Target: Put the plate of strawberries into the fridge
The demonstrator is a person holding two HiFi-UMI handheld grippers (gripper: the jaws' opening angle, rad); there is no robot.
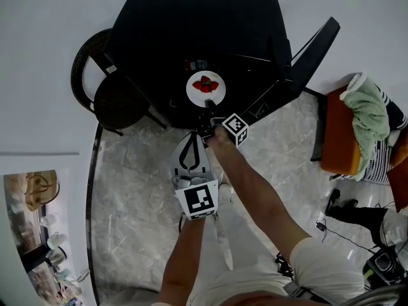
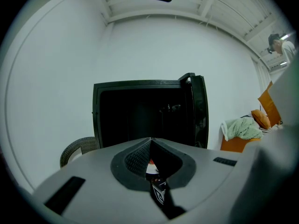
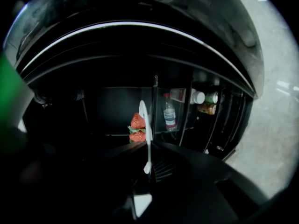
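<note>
The right claw [image 3: 148, 148] is clamped on the near rim of the white plate [image 3: 144, 119]. Its two jaws are almost together, with only the thin rim between them. On the plate lie the strawberries [image 3: 137, 122], red with green leaves, beyond the jaws. In the head view the plate [image 1: 217, 94] is at the open front of the black fridge [image 1: 191, 24], in front of its dark inside. I cannot tell if it rests on a shelf.

The left claw [image 2: 150, 141] has its jaws together at the tips, and nothing is between them. It is just near of the right claw [image 1: 209, 110], pointing to the fridge.

The fridge door [image 1: 306, 56] stands open on the right, and a bottle [image 3: 169, 116] stands in its rack. Left of the fridge is a woven chair [image 1: 95, 81].
</note>
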